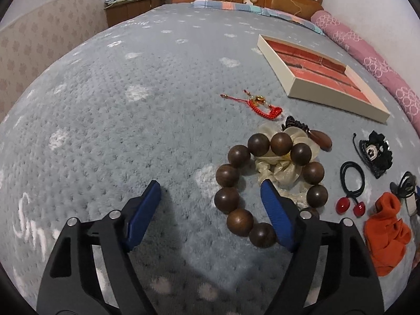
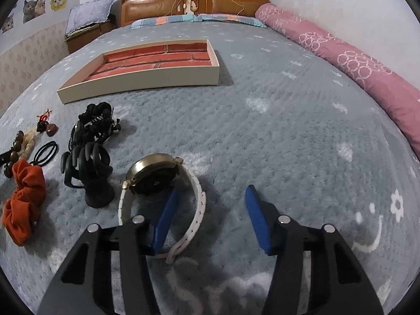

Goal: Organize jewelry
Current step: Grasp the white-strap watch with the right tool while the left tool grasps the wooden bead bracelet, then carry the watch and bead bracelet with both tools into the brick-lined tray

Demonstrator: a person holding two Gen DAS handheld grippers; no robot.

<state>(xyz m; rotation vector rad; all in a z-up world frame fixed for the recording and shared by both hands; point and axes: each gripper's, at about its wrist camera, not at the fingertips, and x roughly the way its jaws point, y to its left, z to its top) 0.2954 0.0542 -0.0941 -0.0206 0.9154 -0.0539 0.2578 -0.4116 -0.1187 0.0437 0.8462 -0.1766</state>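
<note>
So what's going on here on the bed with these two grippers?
Someone is sorting jewelry on a grey blanket. The left gripper is open beside a wooden bead bracelet; the right gripper is open with one finger inside a white-strapped watch. Neither grips anything yet. The brick-lined tray looks empty.

Item count, as I see it on the bed.
I count one tray (image 2: pixel 141 85), one watch (image 2: pixel 155 176), one bead bracelet (image 1: pixel 270 186), one red cord bracelet (image 1: pixel 260 106), one orange scrunchie (image 2: pixel 23 207), one hand-shaped stand (image 2: pixel 89 170).
</note>
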